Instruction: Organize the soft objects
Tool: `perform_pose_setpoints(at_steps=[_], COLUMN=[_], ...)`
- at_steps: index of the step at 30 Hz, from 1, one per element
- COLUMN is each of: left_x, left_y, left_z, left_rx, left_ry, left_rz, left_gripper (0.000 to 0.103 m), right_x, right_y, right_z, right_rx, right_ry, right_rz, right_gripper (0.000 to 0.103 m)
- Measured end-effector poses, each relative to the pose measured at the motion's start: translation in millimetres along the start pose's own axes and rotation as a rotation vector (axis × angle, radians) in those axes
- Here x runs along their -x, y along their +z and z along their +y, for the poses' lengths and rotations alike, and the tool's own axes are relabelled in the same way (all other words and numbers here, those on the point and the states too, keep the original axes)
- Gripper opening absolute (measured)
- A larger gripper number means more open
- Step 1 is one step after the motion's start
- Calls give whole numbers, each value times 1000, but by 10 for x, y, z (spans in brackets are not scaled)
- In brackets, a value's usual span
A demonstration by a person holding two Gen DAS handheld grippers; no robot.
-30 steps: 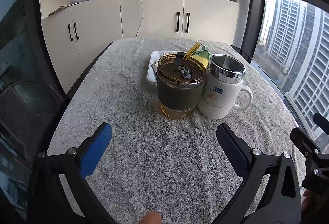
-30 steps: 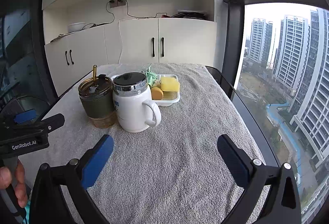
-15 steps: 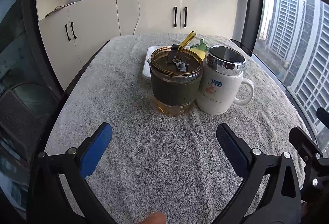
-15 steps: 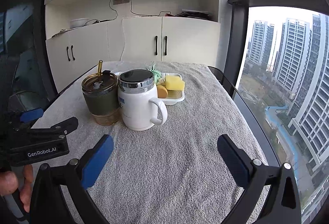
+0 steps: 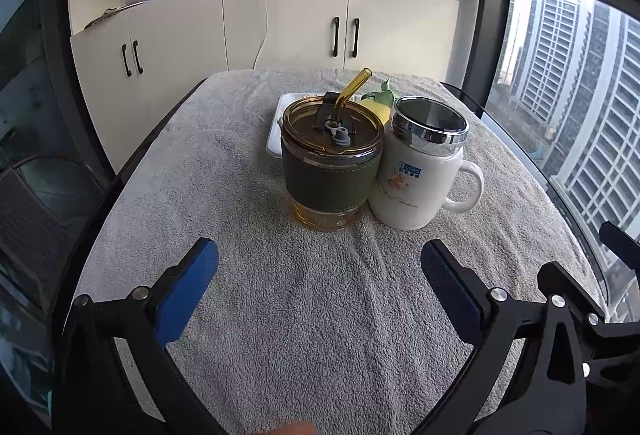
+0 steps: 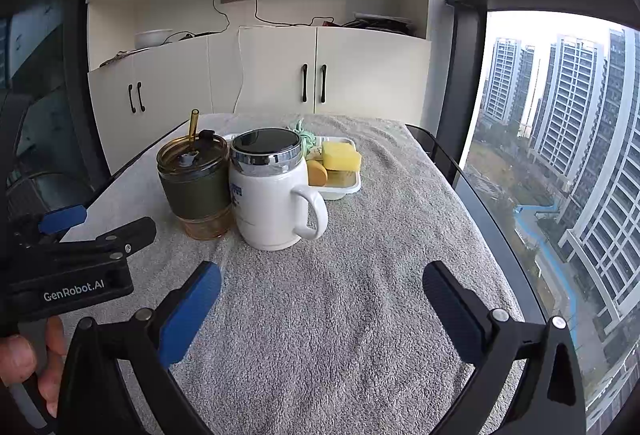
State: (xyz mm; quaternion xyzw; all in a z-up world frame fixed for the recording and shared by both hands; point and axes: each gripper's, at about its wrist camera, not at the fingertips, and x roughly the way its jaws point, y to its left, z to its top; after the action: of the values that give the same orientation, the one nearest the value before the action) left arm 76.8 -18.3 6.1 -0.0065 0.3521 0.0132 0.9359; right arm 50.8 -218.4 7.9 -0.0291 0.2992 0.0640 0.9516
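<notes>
Two grippers, left gripper (image 5: 319,275) and right gripper (image 6: 322,297), both spread, empty. Yellow sponge (image 6: 341,155) sits in white tray (image 6: 344,190) behind white mug (image 6: 274,195), tumbler (image 6: 195,187). Your reach over could topple either drinkware.

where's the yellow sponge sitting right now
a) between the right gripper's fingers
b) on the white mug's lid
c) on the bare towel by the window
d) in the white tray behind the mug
d: in the right wrist view the yellow sponge lies in the white tray just behind the white mug, and the right gripper is open and holds nothing.
</notes>
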Motion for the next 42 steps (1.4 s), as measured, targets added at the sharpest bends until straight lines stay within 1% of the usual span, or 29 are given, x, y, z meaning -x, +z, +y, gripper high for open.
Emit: perform_pose_setpoints(at_steps=[6, 14, 18, 42], left_x=[46, 87, 78, 43], left_y=[5, 9, 2, -16], left_z=[-17, -10, -23, -28], left_rx=[-8, 5, 4, 3], left_ry=[9, 17, 20, 17], left_rz=[-13, -31, -28, -20], left_gripper=[103, 103, 103, 103], right_x=[-21, -97, -143, -169], right_y=[6, 30, 33, 38], right_z=[2, -26, -15, -18], right_rx=[3, -10, -13, -15], right_ry=[-2, -26, -29, -28], right_rz=[6, 22, 34, 32], right_gripper=[103, 103, 103, 103])
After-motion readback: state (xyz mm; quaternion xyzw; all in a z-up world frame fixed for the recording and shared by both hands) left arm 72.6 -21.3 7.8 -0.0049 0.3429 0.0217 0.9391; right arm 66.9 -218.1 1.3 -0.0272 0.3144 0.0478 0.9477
